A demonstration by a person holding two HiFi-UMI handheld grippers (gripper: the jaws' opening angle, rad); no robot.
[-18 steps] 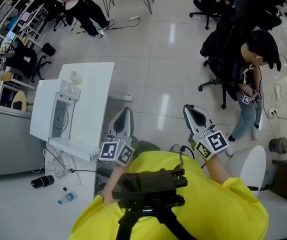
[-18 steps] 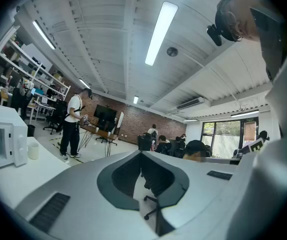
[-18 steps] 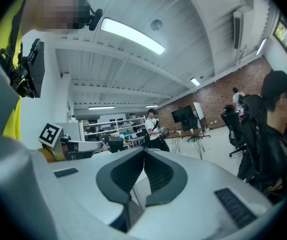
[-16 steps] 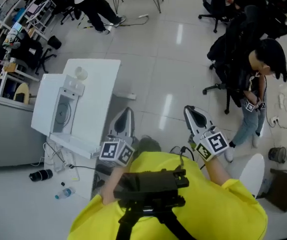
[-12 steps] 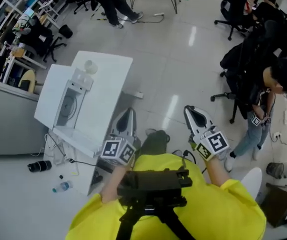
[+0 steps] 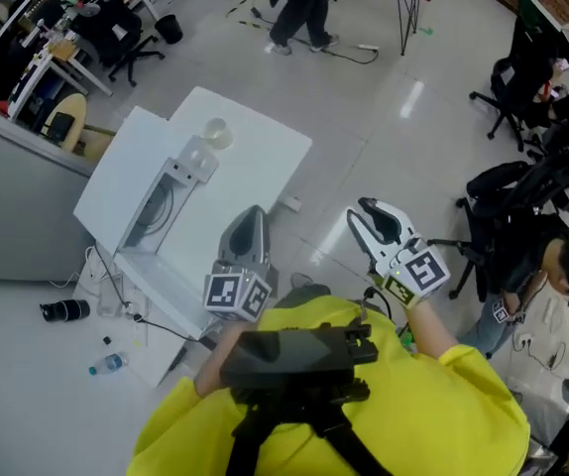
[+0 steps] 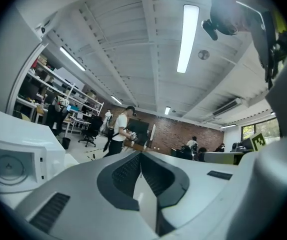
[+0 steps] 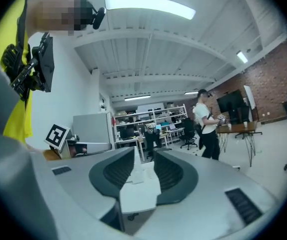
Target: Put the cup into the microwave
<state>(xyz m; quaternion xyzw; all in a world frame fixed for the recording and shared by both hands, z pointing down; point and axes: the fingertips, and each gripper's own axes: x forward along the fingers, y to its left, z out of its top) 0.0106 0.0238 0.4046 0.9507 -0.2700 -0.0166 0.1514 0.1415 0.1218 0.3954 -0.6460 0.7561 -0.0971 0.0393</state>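
Cup [image 6: 215,132]: small, pale, upright, open mouth up. It stands on the far part of the white table [image 6: 265,167], just beside the far end of the microwave [image 6: 131,181] and apart from both tools.

Handling, judged: light, thin-walled, probably a disposable kind. It would dent under a hard squeeze and tip at a sideways knock. The smooth wall may slip. Contents cannot be made out, so carry it level.

Hold, judged: across the side wall at about mid-height, pads on opposite sides, with light closing pressure. A rim pinch is a second choice, since a thin rim may fold.

Microwave: white, on the left of the table. Whether its door stands open cannot be told.

Left hand-held gripper [image 6: 253,216]: held level over the near edge of the table, jaws pressed together, nothing between them. It is well short of the cup.

Right hand-held gripper [image 6: 369,216]: held level to the right of the table, over the floor. Its jaws stand a narrow gap apart with nothing between them. They would need to spread wider to pass round the cup.
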